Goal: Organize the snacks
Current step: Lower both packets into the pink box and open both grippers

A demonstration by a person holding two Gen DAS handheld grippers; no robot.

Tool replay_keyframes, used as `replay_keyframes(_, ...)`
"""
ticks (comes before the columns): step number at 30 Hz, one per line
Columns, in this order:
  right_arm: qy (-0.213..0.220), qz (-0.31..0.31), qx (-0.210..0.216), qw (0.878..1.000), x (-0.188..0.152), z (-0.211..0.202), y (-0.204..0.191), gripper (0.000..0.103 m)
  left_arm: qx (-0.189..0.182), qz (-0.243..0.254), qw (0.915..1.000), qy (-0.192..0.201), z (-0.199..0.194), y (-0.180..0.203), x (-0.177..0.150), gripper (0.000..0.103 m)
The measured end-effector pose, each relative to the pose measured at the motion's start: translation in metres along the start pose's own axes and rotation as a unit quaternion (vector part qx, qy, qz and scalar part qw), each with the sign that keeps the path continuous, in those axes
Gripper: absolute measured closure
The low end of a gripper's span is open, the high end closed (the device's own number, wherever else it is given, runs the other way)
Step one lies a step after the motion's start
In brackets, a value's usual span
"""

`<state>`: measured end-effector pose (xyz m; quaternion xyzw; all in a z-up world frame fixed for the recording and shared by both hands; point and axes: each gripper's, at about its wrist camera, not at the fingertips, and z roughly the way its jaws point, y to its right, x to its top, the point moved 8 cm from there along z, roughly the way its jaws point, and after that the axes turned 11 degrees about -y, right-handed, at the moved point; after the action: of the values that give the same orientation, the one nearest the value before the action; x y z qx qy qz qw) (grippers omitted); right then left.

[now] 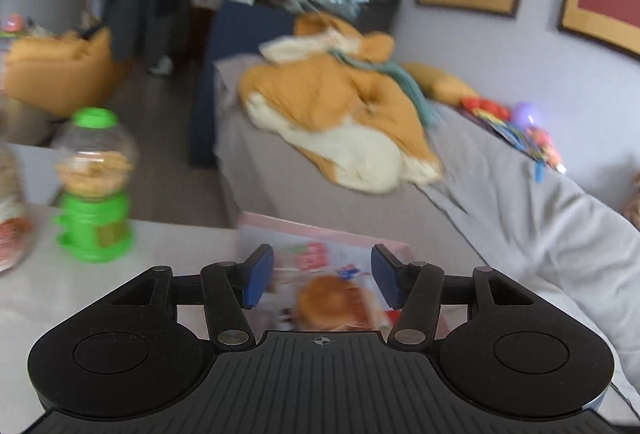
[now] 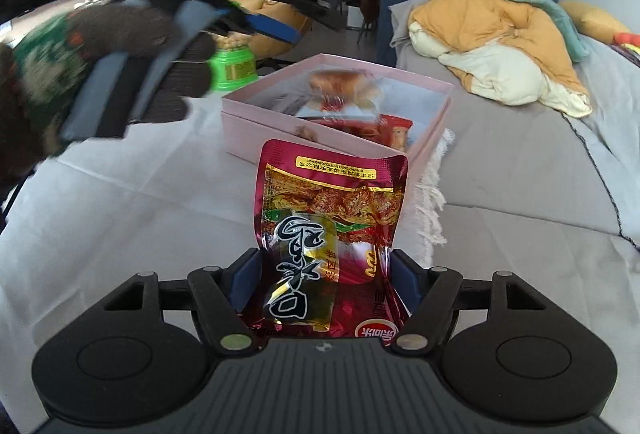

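Note:
My right gripper (image 2: 325, 276) is shut on a dark red snack pouch (image 2: 334, 211) with black lettering, held above the white tablecloth in front of a pink box (image 2: 344, 149). The box holds several snack packs, a bread pack (image 2: 340, 83) on top. My left gripper (image 1: 318, 274) is open and empty, just above that box (image 1: 392, 248) and the bread pack (image 1: 336, 298). In the right wrist view the left gripper (image 2: 276, 27) hovers at upper left, held by a gloved hand.
A green candy dispenser (image 1: 94, 185) stands on the table left of the box, also visible in the right wrist view (image 2: 234, 67). A jar (image 1: 12, 218) is at the far left. A grey sofa (image 1: 520, 201) with an orange blanket (image 1: 340, 105) lies beyond the table.

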<state>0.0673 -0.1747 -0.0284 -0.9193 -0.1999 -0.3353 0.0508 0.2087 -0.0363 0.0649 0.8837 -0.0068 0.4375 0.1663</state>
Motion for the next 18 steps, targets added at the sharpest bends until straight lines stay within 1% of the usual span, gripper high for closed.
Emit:
replay_keyframes(3,0.022,0.005,-0.004,1.0,0.02,-0.009,0.004,0.033,0.019,-0.003,0.9998,0.009,-0.027,-0.017,-0.018,0.043)
replay_keyframes(5,0.048,0.015,0.002,0.999,0.052,-0.019,0.006,0.033,0.033,0.001,0.9995,0.0,-0.033,-0.023,-0.027,0.043)
replay_keyframes(6,0.055,0.027,0.009,0.998,0.076,-0.021,0.009,0.033,0.039,0.002,0.9992,-0.01,-0.032,-0.028,-0.033,0.043)
replay_keyframes(8,0.063,0.059,0.009,0.996,0.119,-0.017,0.018,0.029,0.055,0.003,0.9982,-0.024,-0.033,-0.034,-0.044,0.043)
replay_keyframes(9,0.072,0.063,0.002,0.995,0.138,-0.013,0.022,0.018,0.063,0.004,0.9976,-0.028,-0.034,-0.036,-0.05,0.043)
replay_keyframes(10,0.074,0.059,-0.009,0.995,0.153,-0.006,0.025,0.015,0.068,0.006,0.9972,-0.032,-0.037,-0.04,-0.057,0.043)
replay_keyframes(11,0.071,0.058,-0.02,0.996,0.164,0.003,0.027,0.015,0.07,0.009,0.9969,-0.036,-0.04,-0.042,-0.064,0.043)
replay_keyframes(13,0.061,0.064,-0.033,0.996,0.163,0.012,0.028,0.015,0.072,0.017,0.9963,-0.044,-0.049,-0.045,-0.083,0.043)
replay_keyframes(14,0.056,0.065,-0.025,0.996,0.154,0.015,0.025,0.015,0.074,0.02,0.9959,-0.049,-0.053,-0.049,-0.093,0.043)
replay_keyframes(16,0.039,0.068,-0.003,0.997,0.13,0.021,0.016,0.015,0.081,0.028,0.9944,-0.062,-0.059,-0.051,-0.113,0.043)
replay_keyframes(18,0.015,0.069,0.011,0.997,0.098,0.029,0.004,0.015,0.092,0.041,0.9928,-0.066,-0.062,-0.051,-0.131,0.043)
